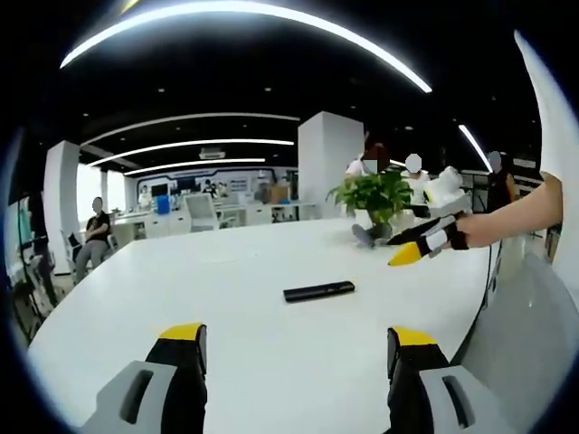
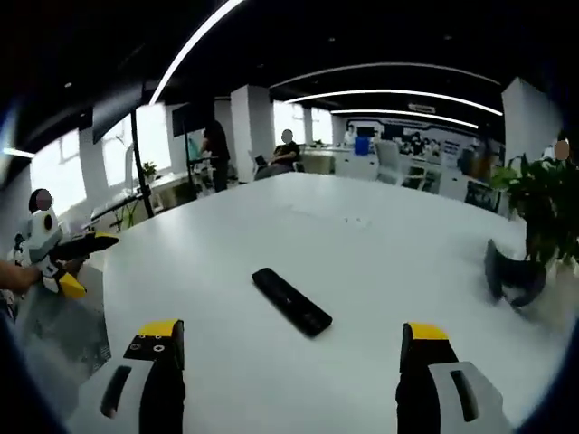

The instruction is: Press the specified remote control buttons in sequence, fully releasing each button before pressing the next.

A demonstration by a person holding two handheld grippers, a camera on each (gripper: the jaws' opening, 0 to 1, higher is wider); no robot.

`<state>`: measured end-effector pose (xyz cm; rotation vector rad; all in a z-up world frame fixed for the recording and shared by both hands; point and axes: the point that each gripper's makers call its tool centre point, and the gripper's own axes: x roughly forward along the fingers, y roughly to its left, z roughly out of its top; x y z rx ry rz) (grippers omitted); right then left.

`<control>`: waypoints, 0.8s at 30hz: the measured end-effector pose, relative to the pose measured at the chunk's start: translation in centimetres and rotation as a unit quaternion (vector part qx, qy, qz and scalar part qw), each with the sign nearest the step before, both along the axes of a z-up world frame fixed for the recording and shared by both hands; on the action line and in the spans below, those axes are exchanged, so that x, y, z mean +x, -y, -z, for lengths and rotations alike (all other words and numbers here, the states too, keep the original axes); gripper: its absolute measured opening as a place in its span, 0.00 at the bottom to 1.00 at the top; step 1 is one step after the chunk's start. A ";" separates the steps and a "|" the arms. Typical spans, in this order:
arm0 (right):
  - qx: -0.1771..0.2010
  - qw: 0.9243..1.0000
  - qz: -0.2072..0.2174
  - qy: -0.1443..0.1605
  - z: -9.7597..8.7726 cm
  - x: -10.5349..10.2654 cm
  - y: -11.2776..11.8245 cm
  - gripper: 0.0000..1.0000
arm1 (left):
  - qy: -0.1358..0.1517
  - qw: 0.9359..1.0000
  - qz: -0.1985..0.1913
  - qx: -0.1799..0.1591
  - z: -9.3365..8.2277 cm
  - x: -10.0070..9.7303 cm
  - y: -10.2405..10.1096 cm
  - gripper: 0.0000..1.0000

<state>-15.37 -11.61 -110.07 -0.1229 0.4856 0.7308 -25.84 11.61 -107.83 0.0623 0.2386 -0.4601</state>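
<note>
On the white bench (image 1: 271, 271), in an open office with ceiling light strips, white columns and seated people, a black remote control (image 1: 318, 291) lies flat near a potted plant (image 1: 380, 201). Left tool (image 1: 298, 348) and right tool (image 2: 294, 348) both stand wide, holding nothing, short of the remote.

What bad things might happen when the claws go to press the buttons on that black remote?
1. The remote lies loose on the smooth white table, so a sideways poke might slide it instead of pressing a button.
2. Both the left claw and the right claw are open and wide, so a tip might hit two buttons together.
3. A dark object sits by the plant; a big swing might bump it.
</note>
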 end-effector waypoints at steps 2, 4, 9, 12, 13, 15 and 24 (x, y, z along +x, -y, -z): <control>0.001 1.000 0.011 0.007 -0.3 -1.1 0.7 0.99 | 0.000 1.000 0.000 0.000 0.0 0.0 0.0 0.84; 0.003 1.000 0.018 0.012 -0.6 -2.2 1.4 0.99 | 0.001 1.000 0.001 0.002 0.0 0.0 0.0 0.84; -0.009 0.999 0.036 0.022 -0.8 -4.8 2.7 0.99 | -0.002 1.000 0.003 0.005 0.2 -0.1 0.0 0.84; -0.010 0.998 0.044 0.032 -1.2 -5.9 3.1 0.99 | 0.001 1.000 0.002 0.003 0.0 -0.1 0.0 0.84; -0.008 0.998 0.046 0.036 -1.3 -6.2 3.3 0.99 | 0.002 1.000 0.001 0.004 0.0 -0.1 0.0 0.84; -0.003 0.998 0.052 0.033 -1.3 -6.8 3.6 0.99 | 0.003 1.000 0.000 0.004 0.0 0.0 0.0 0.84; 0.018 0.996 0.084 0.028 -1.8 -8.4 3.9 0.99 | 0.000 1.000 0.002 0.010 0.1 -0.1 0.0 0.83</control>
